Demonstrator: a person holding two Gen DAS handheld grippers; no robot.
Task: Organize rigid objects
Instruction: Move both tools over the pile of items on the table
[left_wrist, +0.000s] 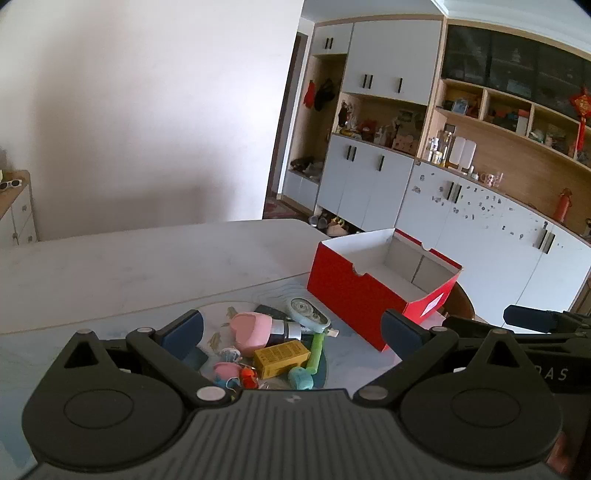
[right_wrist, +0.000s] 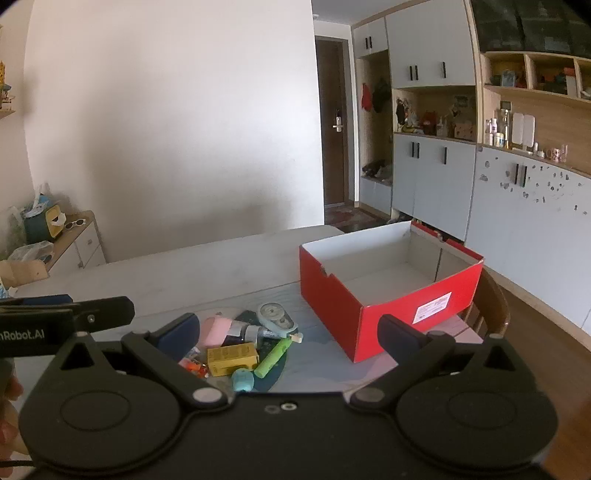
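White table (left_wrist: 129, 266) is shown below both tools. Left gripper (left_wrist: 291, 332) and right gripper (right_wrist: 288, 332) are spread wide (nothing held); small objects (left_wrist: 273, 347) are heaped just ahead, red box (left_wrist: 354, 295) ahead-right.

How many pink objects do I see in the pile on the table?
2. A large pink heart-shaped item lies at the far left of the pile, beside the yellow box. A small pink piece lies nearer the left gripper. Others may be hidden under the clutter.
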